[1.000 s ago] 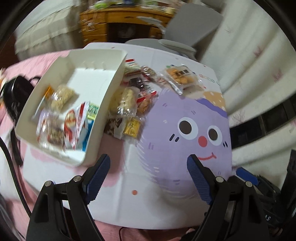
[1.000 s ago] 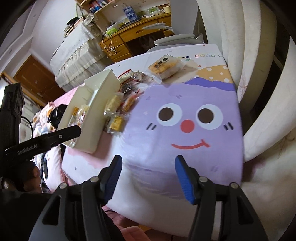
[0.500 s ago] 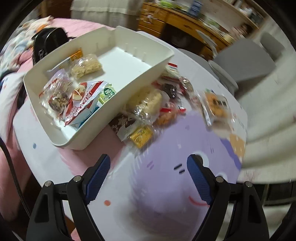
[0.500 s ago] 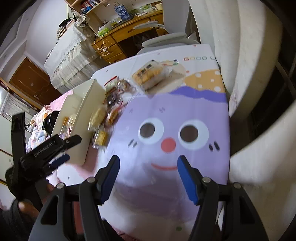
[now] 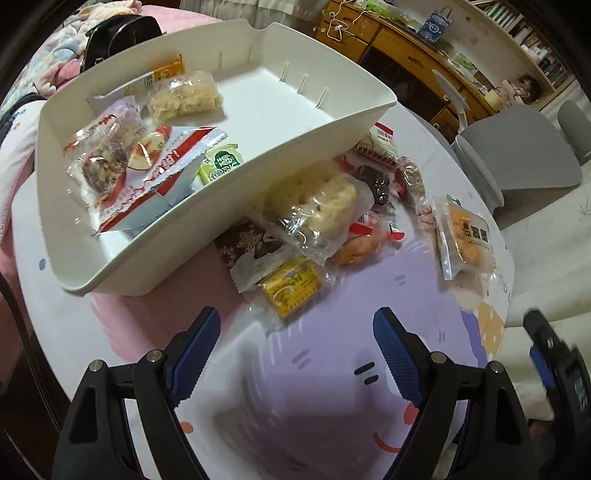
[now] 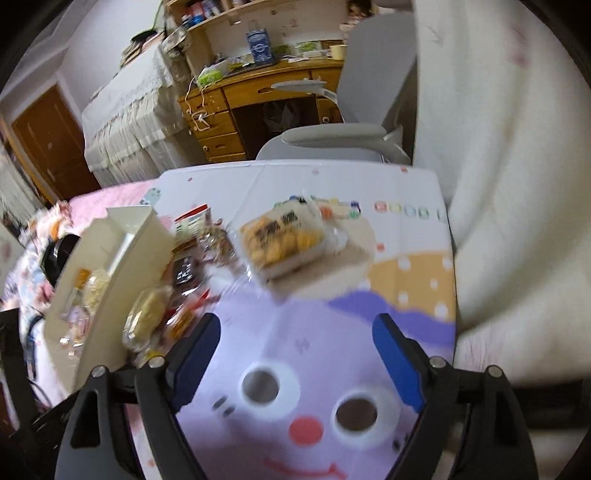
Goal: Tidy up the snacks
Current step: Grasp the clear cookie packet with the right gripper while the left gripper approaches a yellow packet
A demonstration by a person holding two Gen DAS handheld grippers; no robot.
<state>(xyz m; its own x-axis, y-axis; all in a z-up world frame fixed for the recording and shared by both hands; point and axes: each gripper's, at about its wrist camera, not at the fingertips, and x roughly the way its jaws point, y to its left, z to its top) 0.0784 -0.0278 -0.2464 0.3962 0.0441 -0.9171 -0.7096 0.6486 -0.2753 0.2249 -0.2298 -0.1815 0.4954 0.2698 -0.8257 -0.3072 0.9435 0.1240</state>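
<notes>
A white bin (image 5: 236, 218) sits on the table and holds several wrapped snacks. Beside its right wall lies a loose heap: a yellow packet (image 5: 291, 286), a clear bag of pale rice cakes (image 5: 317, 206), and dark and red wrappers. An orange cracker pack (image 5: 465, 236) lies apart to the right. My left gripper (image 5: 295, 347) hangs open just short of the yellow packet, with nothing between its fingers. My right gripper (image 6: 295, 354) is over the purple cartoon face, its jaws opening and empty, with the cracker pack (image 6: 284, 240) ahead of it and the bin (image 6: 122, 266) to its left.
The table wears a cartoon-face cloth (image 5: 332, 387). A grey chair (image 6: 354, 122) stands behind the far edge, a wooden desk (image 6: 258, 99) beyond it. White curtain (image 6: 517, 184) hangs along the right. A black bag (image 5: 118, 33) lies on the pink bedding to the left.
My left gripper has rolled and sunk closer to the bin and the snack heap. My right gripper has slid forward toward the cracker pack and its jaws have widened.
</notes>
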